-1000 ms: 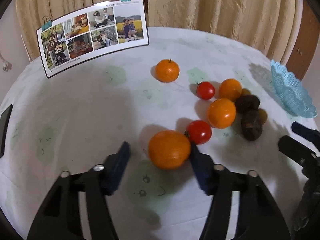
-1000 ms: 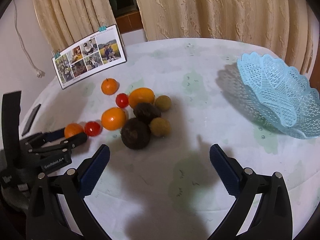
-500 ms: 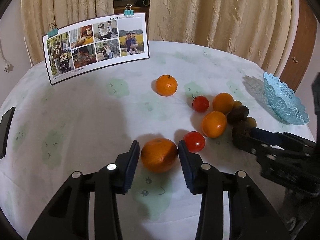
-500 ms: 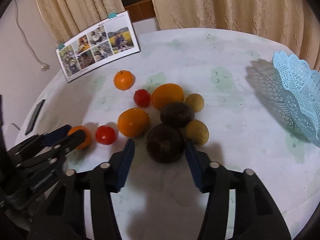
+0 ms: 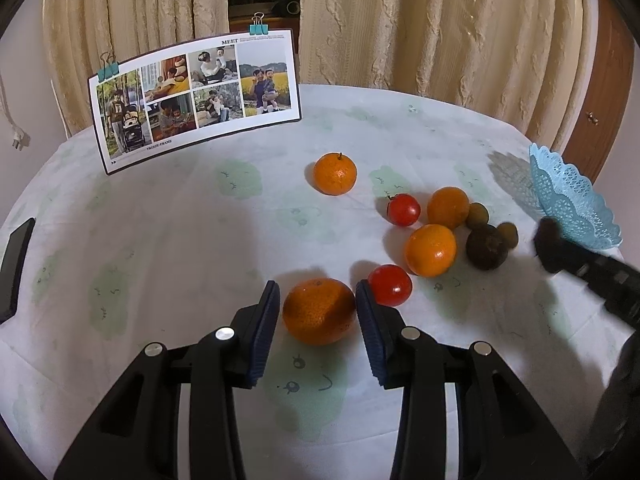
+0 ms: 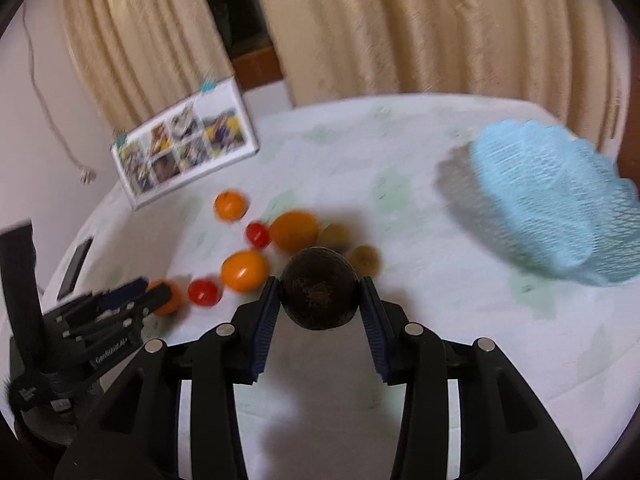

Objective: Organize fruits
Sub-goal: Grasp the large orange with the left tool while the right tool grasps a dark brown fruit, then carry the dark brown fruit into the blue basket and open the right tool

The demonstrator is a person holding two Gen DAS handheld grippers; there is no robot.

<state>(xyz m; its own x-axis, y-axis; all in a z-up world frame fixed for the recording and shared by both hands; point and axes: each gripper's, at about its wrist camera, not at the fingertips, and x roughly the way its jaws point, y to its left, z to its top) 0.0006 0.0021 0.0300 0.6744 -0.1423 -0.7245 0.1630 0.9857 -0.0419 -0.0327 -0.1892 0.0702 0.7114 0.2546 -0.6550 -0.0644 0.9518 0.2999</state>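
Note:
My left gripper is shut on a big orange that rests on the white tablecloth, with a red tomato just beside its right finger. In the blurred right wrist view my right gripper holds a dark brown round fruit; its jaws are closing and both pads press its sides. Behind it lie two oranges, another tomato, a second dark fruit and two small olive-brown fruits. A lone orange sits farther back. The light blue lace basket stands at the right.
A clipped photo board stands at the table's back left. A black phone lies at the left edge. Beige curtains hang behind the round table. The basket is near the right rim.
The left jaws closed in on the big orange. The right gripper went from wide open over bare cloth to the fruit pile, closed on a dark fruit and lifted it off.

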